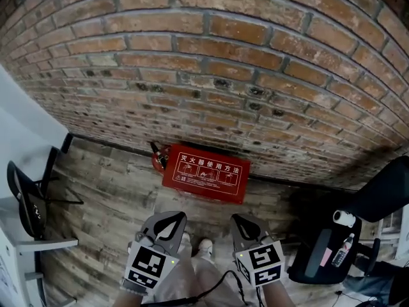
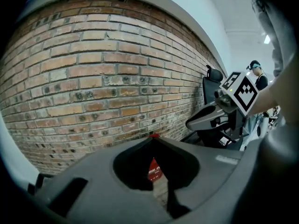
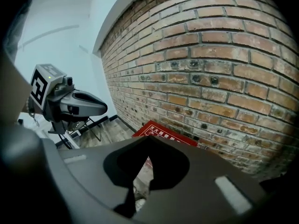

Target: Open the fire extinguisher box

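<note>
Brick wall [image 1: 211, 75] fills the upper part of the head view, red-brown with pale mortar. Wood-plank floor [image 1: 108, 190] runs up to its foot.

Fire extinguisher box [image 1: 206, 174]: red, flat, lying on the floor with its long back edge against the wall. Lid is down, with white characters and small diagrams printed on top. A red object with a black top [image 1: 155, 157] sits just beside the box's left end; too small to tell what it is.

Left claw [image 1: 174, 217]: low in the head view, pointing toward the box, well short of it. Jaws are pressed together at the tips with nothing between them. In the left gripper view a sliver of the red box shows through the gap behind the tips.

Right claw [image 1: 238, 219]: beside the left one at about the same height and also aimed at the box, apart from it. Jaws are pressed together and empty. In the right gripper view the box lies past the tips at the wall's base.

Each claw carries a marker cube [image 1: 146, 264] near the holder's hand.

Shoes [image 1: 204, 245] show on the floor between the claws. Black chair [image 1: 29, 200] stands at far left, and another dark chair [image 1: 377, 197] at far right.
</note>
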Demonstrator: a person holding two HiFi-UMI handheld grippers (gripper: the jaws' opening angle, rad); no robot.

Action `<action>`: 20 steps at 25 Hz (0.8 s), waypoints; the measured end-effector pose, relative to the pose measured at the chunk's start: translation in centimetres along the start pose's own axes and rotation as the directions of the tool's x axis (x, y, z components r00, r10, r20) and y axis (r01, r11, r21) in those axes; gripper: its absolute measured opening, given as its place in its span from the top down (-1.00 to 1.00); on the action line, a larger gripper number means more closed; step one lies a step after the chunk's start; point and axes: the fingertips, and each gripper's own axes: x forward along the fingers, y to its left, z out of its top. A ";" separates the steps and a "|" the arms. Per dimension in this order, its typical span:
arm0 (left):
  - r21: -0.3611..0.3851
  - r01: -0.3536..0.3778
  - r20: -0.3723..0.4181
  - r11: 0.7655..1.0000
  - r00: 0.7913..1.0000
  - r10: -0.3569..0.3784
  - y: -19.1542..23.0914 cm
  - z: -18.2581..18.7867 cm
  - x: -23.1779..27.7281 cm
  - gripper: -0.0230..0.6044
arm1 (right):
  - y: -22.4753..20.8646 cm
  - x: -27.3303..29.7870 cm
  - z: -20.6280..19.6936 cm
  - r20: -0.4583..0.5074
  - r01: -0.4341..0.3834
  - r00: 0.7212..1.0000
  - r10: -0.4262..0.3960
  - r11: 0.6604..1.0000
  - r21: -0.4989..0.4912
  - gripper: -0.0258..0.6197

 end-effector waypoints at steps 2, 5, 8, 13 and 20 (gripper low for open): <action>-0.004 0.005 -0.013 1.000 1.000 -0.005 0.6 -0.8 0.6 0.94 | -0.5 0.9 -0.1 -0.003 0.018 1.000 -0.018 1.000 0.020 0.90; 0.012 0.016 -0.027 1.000 1.000 -0.016 1.5 -1.8 1.8 0.94 | -1.2 2.6 -0.5 -0.013 0.037 0.999 -0.036 0.999 0.034 0.90; -0.001 0.025 -0.043 1.000 0.999 -0.025 2.5 -3.3 2.7 0.94 | -1.5 4.3 -1.4 -0.026 0.045 0.999 -0.043 0.997 0.060 0.90; -0.012 0.034 -0.075 0.999 0.997 -0.035 4.0 -6.2 4.8 0.94 | -1.8 7.4 -3.7 -0.047 0.041 0.998 -0.036 0.993 0.111 0.90; -0.051 0.044 -0.085 0.998 0.995 -0.048 4.6 -10.8 8.5 0.94 | -1.4 12.0 -7.0 -0.056 0.002 0.998 0.010 0.978 0.211 0.90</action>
